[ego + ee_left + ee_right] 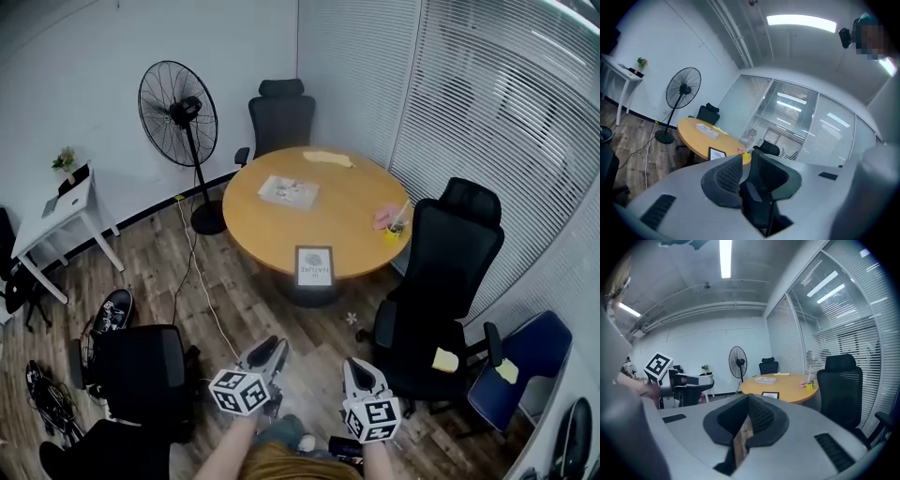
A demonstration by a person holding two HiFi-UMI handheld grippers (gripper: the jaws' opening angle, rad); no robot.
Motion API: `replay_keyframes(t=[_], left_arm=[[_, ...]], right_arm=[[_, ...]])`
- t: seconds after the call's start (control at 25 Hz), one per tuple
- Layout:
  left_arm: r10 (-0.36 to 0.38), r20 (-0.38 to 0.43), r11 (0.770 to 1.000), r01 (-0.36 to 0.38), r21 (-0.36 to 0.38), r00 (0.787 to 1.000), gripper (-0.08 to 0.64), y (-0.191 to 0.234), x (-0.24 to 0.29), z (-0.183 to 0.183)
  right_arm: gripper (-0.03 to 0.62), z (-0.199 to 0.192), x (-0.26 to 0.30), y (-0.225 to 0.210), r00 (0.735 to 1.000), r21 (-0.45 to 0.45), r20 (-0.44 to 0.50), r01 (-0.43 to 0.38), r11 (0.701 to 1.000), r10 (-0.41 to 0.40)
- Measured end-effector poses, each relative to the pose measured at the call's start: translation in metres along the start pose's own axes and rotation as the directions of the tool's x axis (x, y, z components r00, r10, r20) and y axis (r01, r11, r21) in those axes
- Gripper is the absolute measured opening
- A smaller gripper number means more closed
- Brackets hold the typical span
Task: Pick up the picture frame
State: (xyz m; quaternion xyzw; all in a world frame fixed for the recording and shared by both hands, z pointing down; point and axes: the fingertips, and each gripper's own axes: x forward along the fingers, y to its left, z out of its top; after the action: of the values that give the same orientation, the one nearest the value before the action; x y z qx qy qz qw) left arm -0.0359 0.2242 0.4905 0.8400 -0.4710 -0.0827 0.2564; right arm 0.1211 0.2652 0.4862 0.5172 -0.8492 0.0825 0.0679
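The picture frame, black-edged with a white print, lies flat at the near edge of the round wooden table. It also shows small in the left gripper view as the frame and in the right gripper view as the frame. Both grippers are held low at the bottom of the head view, well short of the table. My left gripper has its jaws partly open with nothing between them. My right gripper has its tips together and holds nothing.
A black office chair stands at the table's right, between my grippers and the frame's right side. Another chair is behind the table, a third at my left. A standing fan, a white side table, papers and a yellow cup are around.
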Motion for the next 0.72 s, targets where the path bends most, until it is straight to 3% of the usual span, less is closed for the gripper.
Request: replay_keyframes(t=[0.4, 0.72], left_arm=[[-0.018, 0.022, 1.0, 0.018, 0.001, 1.0, 0.13, 0.002, 0.025, 0.017], [0.031, -0.01, 0.999, -0.031, -0.041, 0.999, 0.13, 0.048, 0.073, 0.019]], right_arm=[[0.012, 0.008, 0.025, -0.017, 1.0, -0.002, -0.01, -0.017, 1.0, 0.017], [0.012, -0.008, 0.081, -0.044, 0.996, 0.002, -0.085, -0.021, 1.0, 0.021]])
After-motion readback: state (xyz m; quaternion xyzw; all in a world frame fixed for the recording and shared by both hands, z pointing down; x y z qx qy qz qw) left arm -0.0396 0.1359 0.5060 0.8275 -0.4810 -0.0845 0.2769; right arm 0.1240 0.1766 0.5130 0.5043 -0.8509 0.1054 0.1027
